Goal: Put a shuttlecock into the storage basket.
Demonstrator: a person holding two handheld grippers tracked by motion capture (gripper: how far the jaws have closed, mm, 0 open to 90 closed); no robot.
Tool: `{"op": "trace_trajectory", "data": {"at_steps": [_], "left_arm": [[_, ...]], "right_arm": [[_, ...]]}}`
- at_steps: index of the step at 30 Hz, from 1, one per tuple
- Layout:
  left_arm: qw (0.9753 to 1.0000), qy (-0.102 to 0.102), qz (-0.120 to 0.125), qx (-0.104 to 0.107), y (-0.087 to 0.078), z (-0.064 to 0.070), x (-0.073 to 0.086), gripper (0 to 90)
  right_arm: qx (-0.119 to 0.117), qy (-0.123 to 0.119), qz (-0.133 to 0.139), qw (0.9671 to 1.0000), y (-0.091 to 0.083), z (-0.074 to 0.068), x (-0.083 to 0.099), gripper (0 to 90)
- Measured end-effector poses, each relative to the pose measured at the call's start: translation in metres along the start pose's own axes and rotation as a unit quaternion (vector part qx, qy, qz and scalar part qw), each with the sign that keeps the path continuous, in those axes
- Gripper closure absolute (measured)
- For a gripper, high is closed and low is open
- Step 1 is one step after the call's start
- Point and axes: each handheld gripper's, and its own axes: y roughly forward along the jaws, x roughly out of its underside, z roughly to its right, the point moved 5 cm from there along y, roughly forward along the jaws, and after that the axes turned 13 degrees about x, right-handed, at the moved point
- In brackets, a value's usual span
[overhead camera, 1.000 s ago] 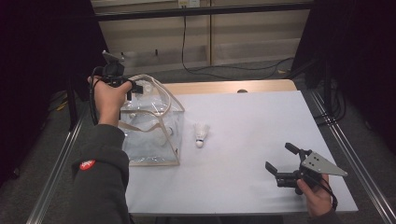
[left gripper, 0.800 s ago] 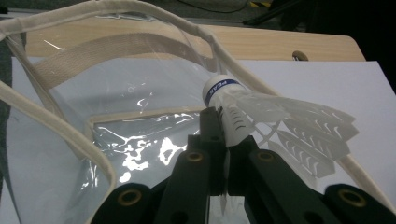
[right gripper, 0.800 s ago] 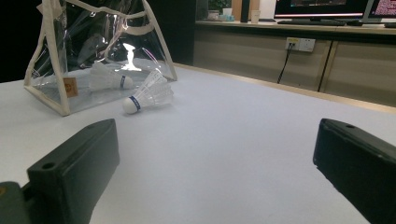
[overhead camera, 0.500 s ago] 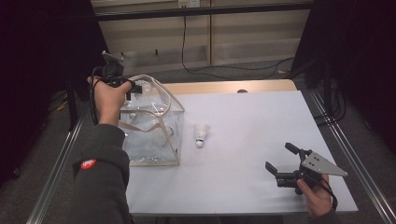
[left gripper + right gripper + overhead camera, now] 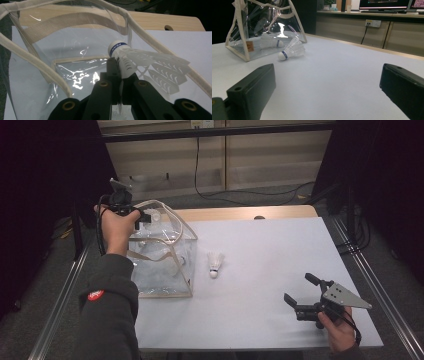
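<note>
My left tool (image 5: 120,82) clamped on a shuttlecock (image 5: 140,62) over the clear bag (image 5: 162,255), my right tool (image 5: 302,292) spread wide above the bench (image 5: 270,245), second shuttlecock (image 5: 215,263) beside the bag

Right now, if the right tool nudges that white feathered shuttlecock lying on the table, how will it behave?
The white feathered shuttlecock looks very light, so it would probably skid. Lying on its side, it may roll in an arc around its round cork. Its thin skirt looks crushable.

3 white shuttlecocks: 1 held in left tool (image 5: 120,82) over the bag, 1 inside the bag (image 5: 270,42), 1 loose on desk (image 5: 215,263). 1 clear bag (image 5: 160,265) w/ cream straps. 2 hand-held tools, 1 per hand (image 5: 300,295). 1 desk (image 5: 270,250).
</note>
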Motion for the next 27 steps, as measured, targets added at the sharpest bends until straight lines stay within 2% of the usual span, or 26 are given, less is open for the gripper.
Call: {"op": "trace_trajectory", "data": {"at_steps": [27], "left_arm": [[0.9999, 0.005, -0.007, -0.012, 0.014, -0.008, 0.002, 88.2]], "right_arm": [[0.005, 0.003, 0.002, 1.0000, -0.002, 0.003, 0.000, 0.3]]}}
